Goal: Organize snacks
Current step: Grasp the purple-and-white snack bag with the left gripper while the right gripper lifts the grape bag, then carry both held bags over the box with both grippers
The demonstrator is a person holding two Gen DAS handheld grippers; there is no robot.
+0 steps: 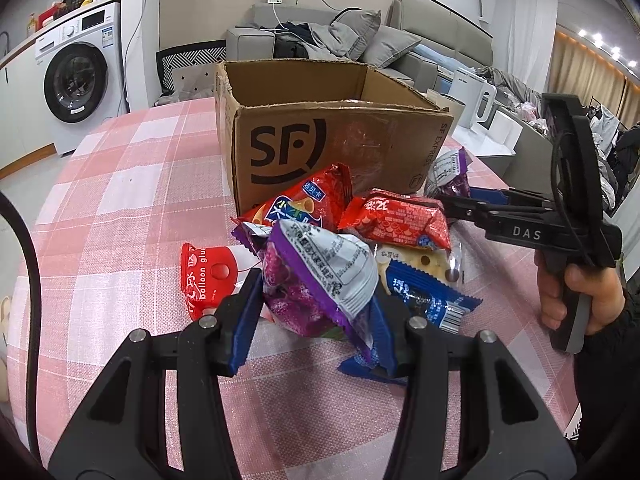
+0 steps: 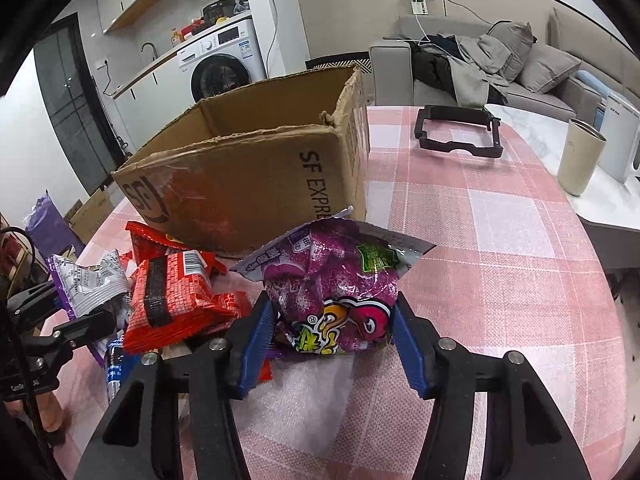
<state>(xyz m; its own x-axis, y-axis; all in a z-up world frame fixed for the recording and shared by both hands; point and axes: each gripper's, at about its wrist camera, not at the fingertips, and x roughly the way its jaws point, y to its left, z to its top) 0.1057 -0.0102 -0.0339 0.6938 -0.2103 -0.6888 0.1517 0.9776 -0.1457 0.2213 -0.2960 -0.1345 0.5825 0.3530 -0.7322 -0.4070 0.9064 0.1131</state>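
- Nearest, the left gripper (image 1: 318,320) has its 2 blue-padded fingers closed partway on a purple snack bag (image 1: 316,280), printed back showing; a pad presses each side of the bag, which sits low over the pink checked tablecloth (image 1: 120,184)
- Likewise, the right gripper (image 2: 334,334) pinches a second purple snack bag (image 2: 336,292) between its 2 fingers, cartoon front showing, low above the cloth
- Just beyond lies the loose pile; a red brick-pattern packet (image 2: 176,300), a blue packet (image 1: 428,294), a red cone-snack bag (image 1: 296,204) and a red balloon glue card (image 1: 204,280), touching or overlapping
- Behind the pile, the open SF cardboard box (image 1: 320,140) stands upright on the table; its inside is hidden from view
- Farther off, a black frame (image 2: 460,132) lies on the cloth, and a beige cup (image 2: 580,160) stands near it
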